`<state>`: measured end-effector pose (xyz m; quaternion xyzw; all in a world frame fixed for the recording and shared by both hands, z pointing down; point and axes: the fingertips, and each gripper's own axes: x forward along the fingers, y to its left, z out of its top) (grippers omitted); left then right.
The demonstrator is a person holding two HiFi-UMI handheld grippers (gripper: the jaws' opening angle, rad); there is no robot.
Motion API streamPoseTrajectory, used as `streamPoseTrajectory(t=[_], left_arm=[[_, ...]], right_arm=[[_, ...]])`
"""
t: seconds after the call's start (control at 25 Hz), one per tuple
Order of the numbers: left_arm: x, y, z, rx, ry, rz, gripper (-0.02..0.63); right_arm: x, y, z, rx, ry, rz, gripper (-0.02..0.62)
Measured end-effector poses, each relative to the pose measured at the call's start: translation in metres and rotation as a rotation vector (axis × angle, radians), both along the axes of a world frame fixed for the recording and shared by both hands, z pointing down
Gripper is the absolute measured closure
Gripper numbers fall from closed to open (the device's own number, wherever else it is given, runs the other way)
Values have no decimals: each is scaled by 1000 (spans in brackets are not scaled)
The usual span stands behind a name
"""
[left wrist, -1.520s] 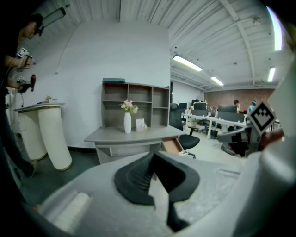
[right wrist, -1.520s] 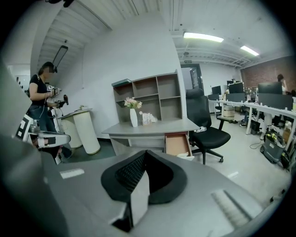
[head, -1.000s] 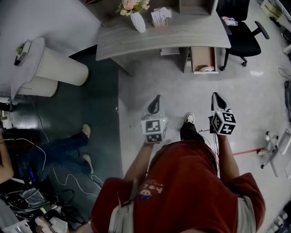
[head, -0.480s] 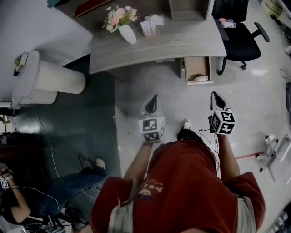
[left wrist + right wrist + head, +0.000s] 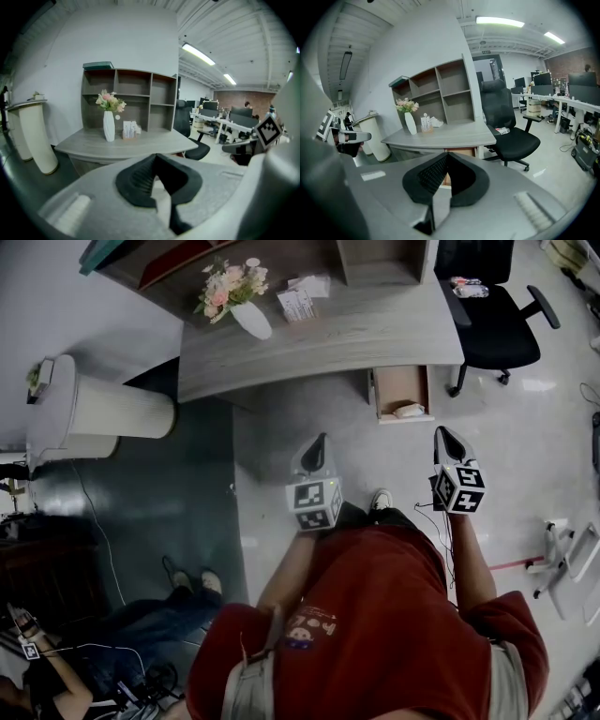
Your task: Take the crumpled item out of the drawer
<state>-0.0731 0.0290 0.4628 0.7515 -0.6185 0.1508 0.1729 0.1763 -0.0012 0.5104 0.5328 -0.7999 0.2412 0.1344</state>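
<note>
Wooden drawer [image 5: 398,385] open, crumpled item [image 5: 409,411] inside, shirt print [image 5: 302,632] unreadable

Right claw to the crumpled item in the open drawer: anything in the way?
Nothing visible. The drawer is pulled open and the crumpled item lies uncovered near its front. Only bare floor lies between it and the right claw, which is shut and empty. The office chair stands off to one side.
</note>
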Motion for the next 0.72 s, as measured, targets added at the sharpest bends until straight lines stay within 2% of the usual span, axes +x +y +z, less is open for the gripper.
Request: streamPoseTrajectory(t=[0.36,0.72], left_arm=[[-17,-50,15,-11,10,30,608],[-47,-122,12,10,13,120,608]], right_arm=[[-18,-38,9,-18,17,22,595],[-61,-95,-3,-8,51,53,595]])
